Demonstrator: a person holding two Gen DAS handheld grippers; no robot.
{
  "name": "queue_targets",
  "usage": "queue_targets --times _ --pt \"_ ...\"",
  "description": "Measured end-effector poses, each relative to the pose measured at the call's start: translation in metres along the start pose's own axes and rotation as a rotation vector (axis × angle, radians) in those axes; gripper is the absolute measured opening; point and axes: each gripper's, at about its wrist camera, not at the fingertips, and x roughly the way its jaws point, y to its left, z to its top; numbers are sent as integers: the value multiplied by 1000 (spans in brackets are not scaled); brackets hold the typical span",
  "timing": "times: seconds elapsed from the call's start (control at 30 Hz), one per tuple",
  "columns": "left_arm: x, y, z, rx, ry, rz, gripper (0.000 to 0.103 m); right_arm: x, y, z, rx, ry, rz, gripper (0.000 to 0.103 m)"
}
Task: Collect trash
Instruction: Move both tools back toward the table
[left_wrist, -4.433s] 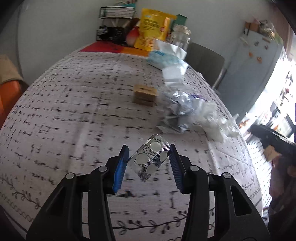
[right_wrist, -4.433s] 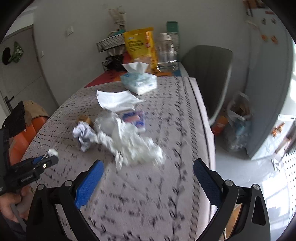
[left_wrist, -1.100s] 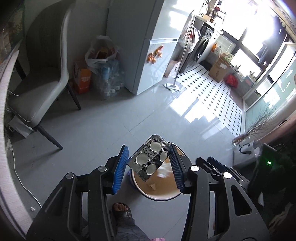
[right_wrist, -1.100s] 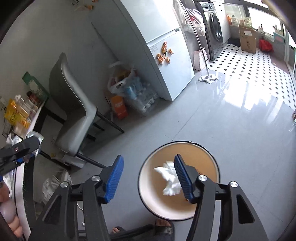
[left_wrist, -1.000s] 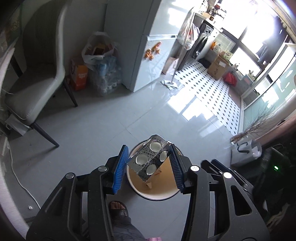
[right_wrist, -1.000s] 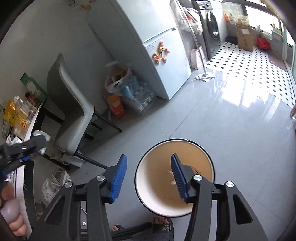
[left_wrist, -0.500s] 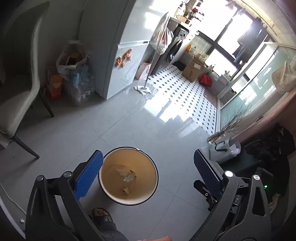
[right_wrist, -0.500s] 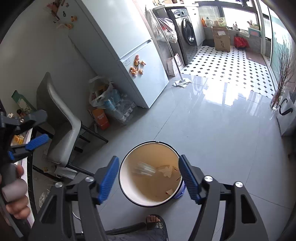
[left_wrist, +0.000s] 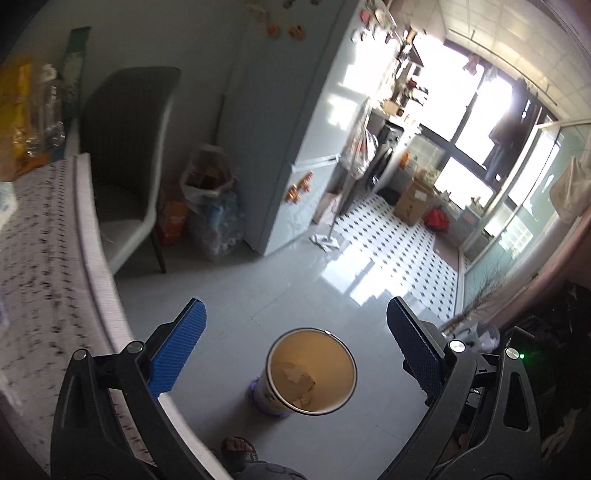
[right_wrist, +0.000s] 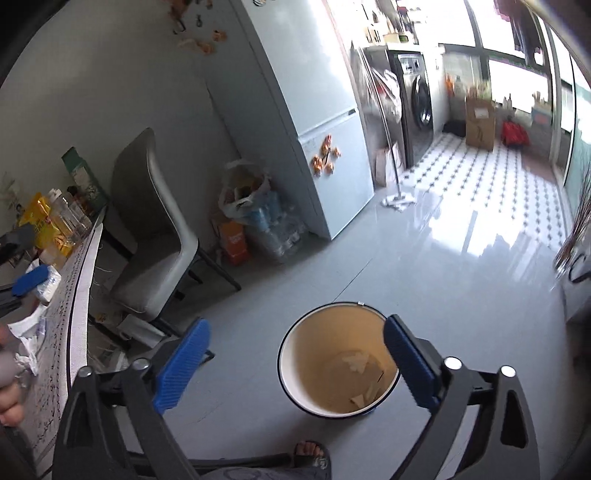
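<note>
Jaws of left gripper and right gripper have just opened, empty; silver blister pack and white tissue gone into round tan-lined bin, lower centre — table next.

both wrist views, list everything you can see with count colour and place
waste bin: one, white with tan inside, on the floor, paper scraps in it
chair: one, grey, beside the table
table: one, patterned white cloth, left edge
fridge: one, pale blue, orange magnets, against the wall
plastic bag: one, white, on the floor by the fridge
orange carton: one, beside the bag
washing machine: one, grey, far room
mop: one, white head, on the floor
cardboard box: one, brown, far room
foot in sandal: one, bottom edge
left gripper: blue pads, open, empty
right gripper: blue pads, open, empty
</note>
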Motion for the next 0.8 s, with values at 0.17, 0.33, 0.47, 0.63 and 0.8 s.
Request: queue_targets --times 0.17,0.33,0.47,0.63,0.8 --pt "-42 24 1 -9 -72 65 97 -11 37 -2 -60 -12 30 95" --pt "-75 46 -5 -27 -116 102 97 -26 70 -3 -74 -53 63 95" --pt "-101 67 -15 -65 -151 115 97 -40 99 -6 -119 -78 117 95" --pt "-136 93 -24 -98 -203 136 97 -56 139 -13 -206 -115 183 95" --pt "-167 117 -34 -111 -243 186 97 -71 180 -23 -279 -134 231 95"
